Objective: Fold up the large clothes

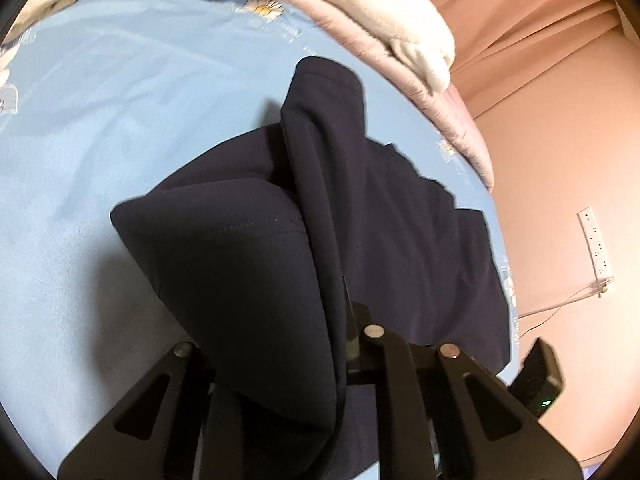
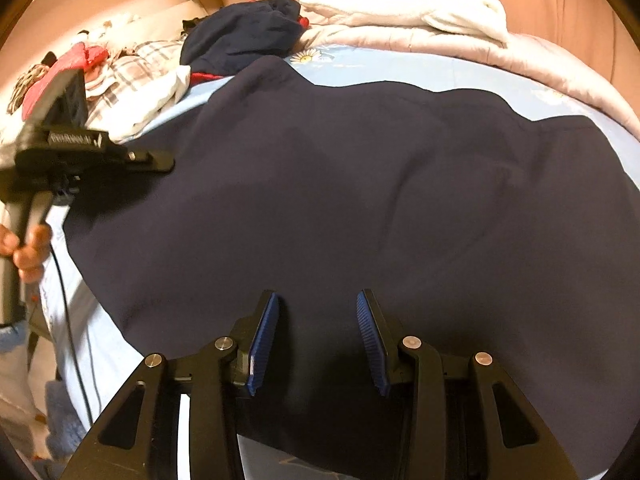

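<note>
In your left wrist view, your left gripper (image 1: 344,332) is pinching shut on the navy garment (image 1: 256,248), lifting a fold of it off the light blue sheet (image 1: 80,160). Only this view is showing the wall socket strip (image 1: 596,246) far right; no writing is readable.

In your right wrist view, your right gripper (image 2: 318,340) is hovering partly open and empty over the garment, which is lying spread across the bed. Only here the pile of clothes (image 2: 240,40) far left is showing.
</note>
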